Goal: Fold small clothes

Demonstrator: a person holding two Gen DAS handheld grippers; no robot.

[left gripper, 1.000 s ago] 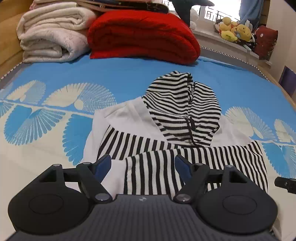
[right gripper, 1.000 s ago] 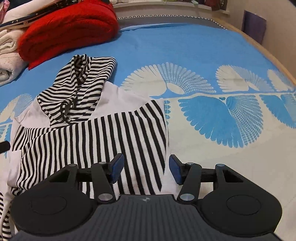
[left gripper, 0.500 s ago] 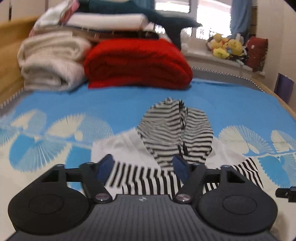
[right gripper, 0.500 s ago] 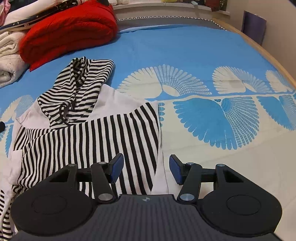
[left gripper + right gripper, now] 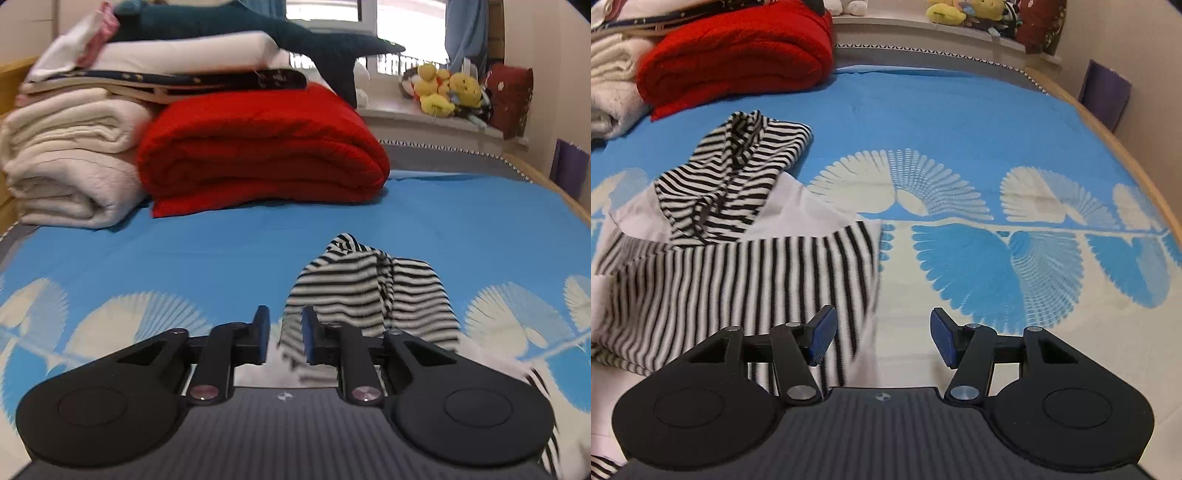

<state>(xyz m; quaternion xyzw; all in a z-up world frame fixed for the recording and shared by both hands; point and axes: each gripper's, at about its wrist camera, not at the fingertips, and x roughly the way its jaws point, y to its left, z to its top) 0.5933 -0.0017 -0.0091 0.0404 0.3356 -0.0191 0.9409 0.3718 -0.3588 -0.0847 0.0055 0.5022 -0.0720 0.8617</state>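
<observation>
A small white hoodie with black-and-white striped hood and sleeves (image 5: 738, 254) lies on the blue patterned bed sheet (image 5: 960, 122). In the left wrist view my left gripper (image 5: 284, 334) is low at the hoodie's near edge, its jaws narrowed to a small gap with striped and white cloth showing between them; the striped hood (image 5: 369, 291) lies just beyond. I cannot tell whether it pinches the cloth. My right gripper (image 5: 881, 334) is open and empty, over the hoodie's right edge where the striped sleeve ends.
A folded red blanket (image 5: 258, 155) and cream blankets (image 5: 70, 166) with a pile on top lie at the bed's far end. Plush toys (image 5: 443, 92) sit on the window sill. The bed's wooden edge (image 5: 1126, 155) runs along the right.
My left gripper has dropped low and tilted up, and its jaws have closed from wide open to a narrow gap at the hoodie's edge. My right gripper stayed open, shifting slightly.
</observation>
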